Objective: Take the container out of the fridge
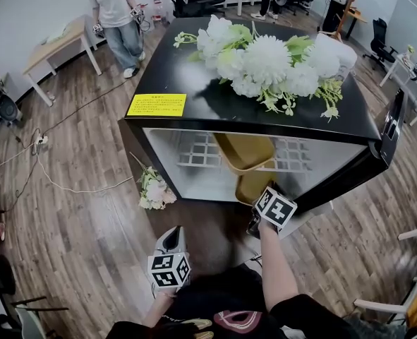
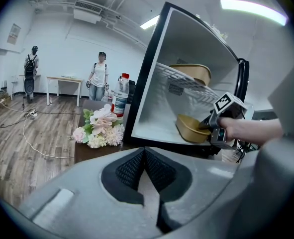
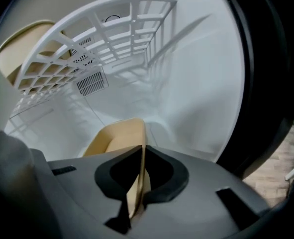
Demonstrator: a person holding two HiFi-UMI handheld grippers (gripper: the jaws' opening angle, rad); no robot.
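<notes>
A black fridge [image 1: 194, 90] stands with its door [image 1: 349, 171] swung open. A tan container [image 1: 254, 186] lies on the fridge floor, and a second tan container [image 1: 245, 150] rests on the white wire shelf [image 3: 102, 39] above it. My right gripper [image 3: 142, 151] reaches into the lower compartment and is shut on the near rim of the lower container [image 3: 119, 138], which stands edge-on between the pads. From the side, the right gripper [image 2: 209, 126] meets that container [image 2: 189, 128] at the fridge mouth. My left gripper [image 2: 145, 151] hangs back low, left of the fridge, shut and empty.
White artificial flowers [image 1: 264, 62] and a yellow label [image 1: 156, 104] lie on the fridge top. A pink and white bouquet [image 1: 154, 189] lies by the fridge's left corner, a bottle [image 2: 120, 99] behind it. A person [image 1: 118, 13] stands by a desk. Cables cross the wooden floor.
</notes>
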